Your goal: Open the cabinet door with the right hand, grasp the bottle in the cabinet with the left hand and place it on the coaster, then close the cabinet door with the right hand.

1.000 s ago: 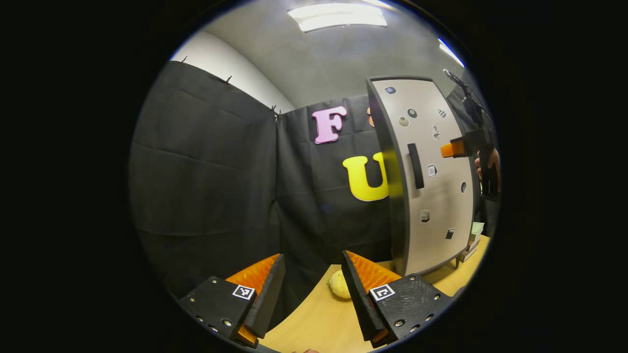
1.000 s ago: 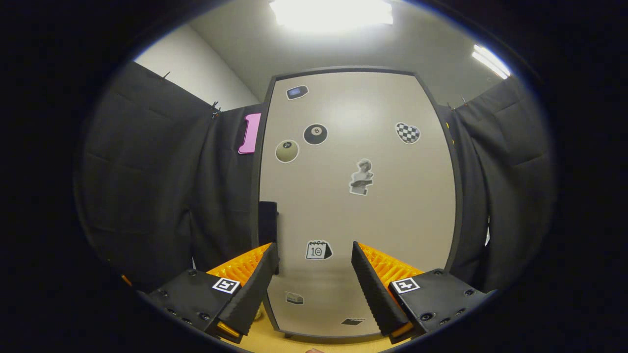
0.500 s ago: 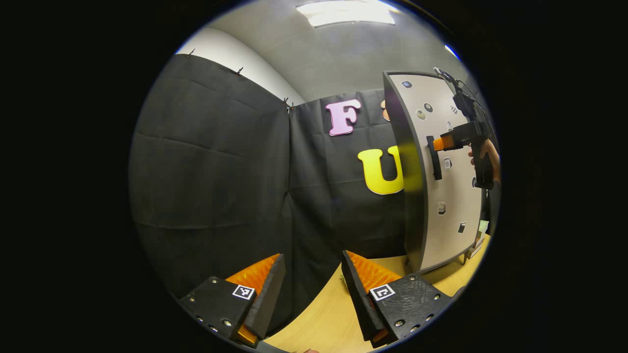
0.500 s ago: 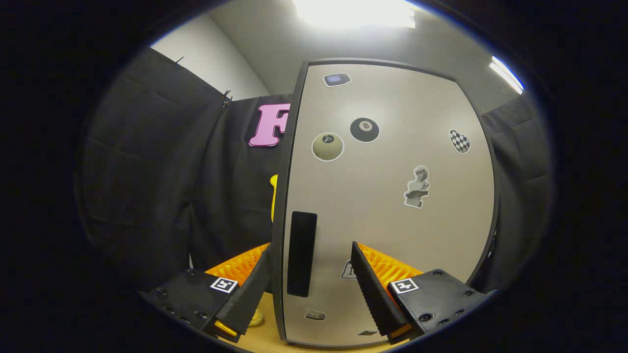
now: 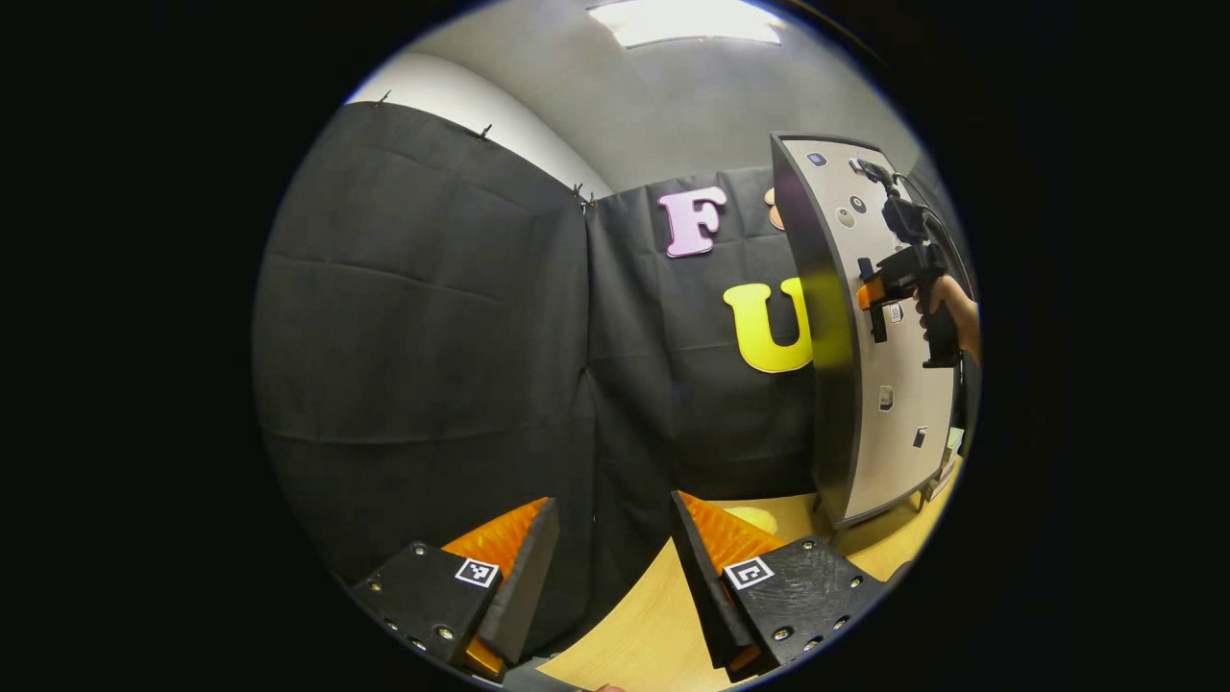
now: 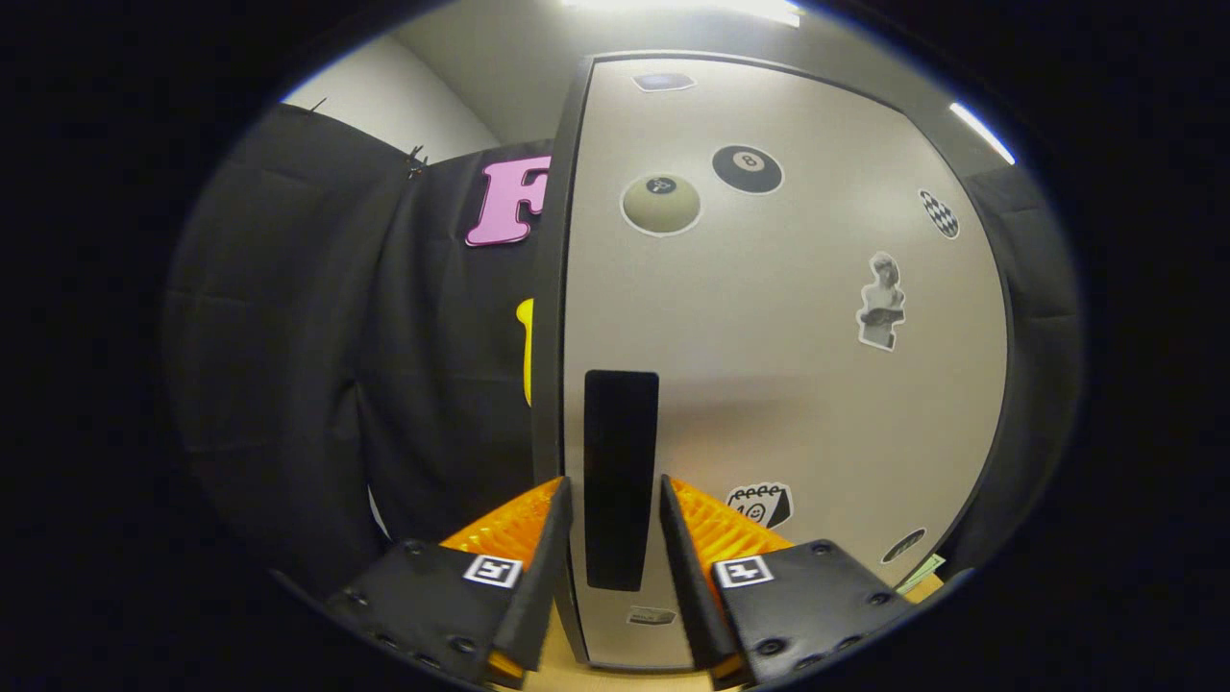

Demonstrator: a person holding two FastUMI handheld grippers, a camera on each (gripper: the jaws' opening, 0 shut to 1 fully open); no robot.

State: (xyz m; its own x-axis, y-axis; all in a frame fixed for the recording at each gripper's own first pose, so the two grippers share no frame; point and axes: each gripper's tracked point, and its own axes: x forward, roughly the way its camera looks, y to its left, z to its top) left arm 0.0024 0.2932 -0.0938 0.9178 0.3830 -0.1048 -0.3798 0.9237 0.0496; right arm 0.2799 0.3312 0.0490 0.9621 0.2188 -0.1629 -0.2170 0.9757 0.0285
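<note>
The tall beige cabinet door (image 6: 798,384), dotted with stickers, stands shut, so whatever is inside is hidden. Its black vertical handle (image 6: 621,461) sits between the fingers of my right gripper (image 6: 615,482). The jaws are narrowed around it, the right finger at its edge and a slim gap on the left. The left gripper view has that right gripper (image 5: 870,293) at the handle (image 5: 876,327), held by a hand (image 5: 951,308). My left gripper (image 5: 613,502) hangs open and empty over the wooden table (image 5: 653,615). A pale yellow round thing (image 5: 754,519) lies by its right finger.
The cabinet (image 5: 898,384) stands on the table at the right of the left gripper view, its dark side panel (image 5: 817,317) facing me. A greenish stack (image 5: 951,447) lies beside its base. Black cloth walls close in behind and to the left.
My right gripper moved in toward the door and slid left until the handle sat between its fingers, which narrowed. The left gripper turned left, sliding the cabinet further right in its view.
</note>
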